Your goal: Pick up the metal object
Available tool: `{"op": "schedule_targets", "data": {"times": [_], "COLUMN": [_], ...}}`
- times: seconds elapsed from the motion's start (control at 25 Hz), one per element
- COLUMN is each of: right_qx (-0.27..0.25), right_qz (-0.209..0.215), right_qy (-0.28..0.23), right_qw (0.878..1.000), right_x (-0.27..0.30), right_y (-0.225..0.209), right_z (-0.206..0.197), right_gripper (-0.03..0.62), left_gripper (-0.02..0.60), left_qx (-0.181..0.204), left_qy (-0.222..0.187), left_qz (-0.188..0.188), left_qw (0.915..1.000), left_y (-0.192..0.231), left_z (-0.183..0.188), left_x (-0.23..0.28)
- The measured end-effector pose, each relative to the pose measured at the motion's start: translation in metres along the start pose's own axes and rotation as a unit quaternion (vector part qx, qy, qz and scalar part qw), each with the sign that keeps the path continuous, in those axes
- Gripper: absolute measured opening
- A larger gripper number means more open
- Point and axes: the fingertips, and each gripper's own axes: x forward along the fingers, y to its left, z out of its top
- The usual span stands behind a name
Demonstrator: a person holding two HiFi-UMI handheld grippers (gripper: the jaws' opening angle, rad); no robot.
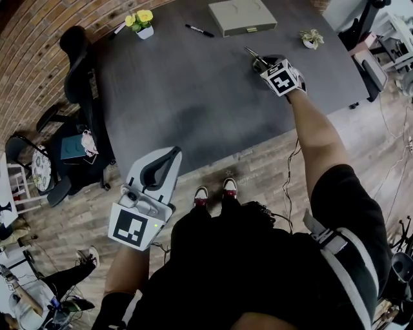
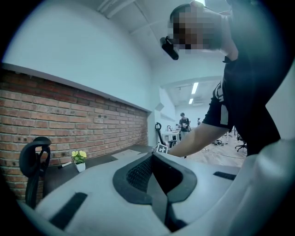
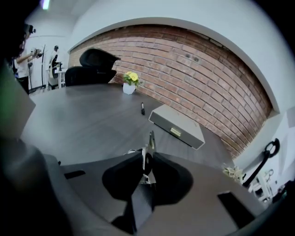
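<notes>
The metal object (image 1: 253,58) is a thin silvery piece at the far right of the dark grey table (image 1: 193,97). My right gripper (image 1: 261,64) is shut on it. In the right gripper view the metal object (image 3: 150,139) stands upright between the black pads (image 3: 126,177), and its tip sticks out past my right gripper (image 3: 146,161). Whether it is clear of the tabletop I cannot tell. My left gripper (image 1: 169,156) hangs low by the person's body, short of the table's near edge. Its jaws look shut with nothing in them, as the left gripper view (image 2: 152,156) also shows.
A flat grey box (image 1: 242,16) lies at the table's far edge, with a black pen (image 1: 199,30) to its left. A pot of yellow flowers (image 1: 141,22) stands at the far left and a small plant (image 1: 312,38) at the far right. Office chairs (image 1: 77,64) stand left of the table.
</notes>
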Motion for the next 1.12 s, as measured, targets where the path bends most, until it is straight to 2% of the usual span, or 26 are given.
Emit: {"op": "schedule_targets", "data": {"times": [0.08, 0.24, 0.32, 0.4, 0.48, 0.56, 0.64, 0.76, 0.8, 0.88, 1.12], "right_qx": [0.026, 0.08, 0.119, 0.161, 0.196, 0.233, 0.278, 0.334, 0.342, 0.344, 0.319], "right_qz": [-0.004, 0.009, 0.02, 0.032, 0.045, 0.06, 0.073, 0.09, 0.092, 0.088, 0.053], "right_qy": [-0.03, -0.093, -0.132, -0.181, -0.233, -0.285, -0.339, -0.414, -0.429, -0.442, -0.455], "right_qw": [0.999, 0.992, 0.984, 0.97, 0.952, 0.928, 0.896, 0.842, 0.831, 0.824, 0.83], "right_x": [-0.017, -0.065, -0.094, -0.131, -0.174, -0.221, -0.272, -0.344, -0.363, -0.391, -0.429], "right_y": [-0.002, 0.006, 0.014, 0.024, 0.037, 0.052, 0.067, 0.091, 0.099, 0.116, 0.144], "right_z": [0.007, 0.027, 0.038, 0.052, 0.065, 0.077, 0.085, 0.09, 0.09, 0.088, 0.094], "right_gripper": [0.003, 0.0, 0.0, 0.0, 0.0, 0.0, 0.0, 0.0, 0.0, 0.0, 0.0], "left_gripper": [0.006, 0.007, 0.007, 0.006, 0.006, 0.006, 0.006, 0.006, 0.006, 0.006, 0.006], "left_qx": [0.003, 0.012, 0.019, 0.027, 0.036, 0.042, 0.046, 0.049, 0.051, 0.052, 0.054], "left_qy": [-0.008, -0.025, -0.041, -0.059, -0.073, -0.085, -0.098, -0.114, -0.118, -0.122, -0.128], "left_qz": [-0.008, -0.034, -0.046, -0.057, -0.069, -0.079, -0.085, -0.091, -0.093, -0.097, -0.105], "left_qw": [0.9999, 0.999, 0.9979, 0.9963, 0.9943, 0.9924, 0.9905, 0.988, 0.9873, 0.9864, 0.9848], "left_y": [-0.003, -0.01, -0.014, -0.019, -0.023, -0.027, -0.031, -0.038, -0.04, -0.042, -0.047], "left_z": [0.002, 0.011, 0.02, 0.029, 0.037, 0.044, 0.05, 0.058, 0.059, 0.06, 0.065], "left_x": [0.002, 0.009, 0.012, 0.013, 0.012, 0.009, 0.003, -0.007, -0.01, -0.016, -0.031]}}
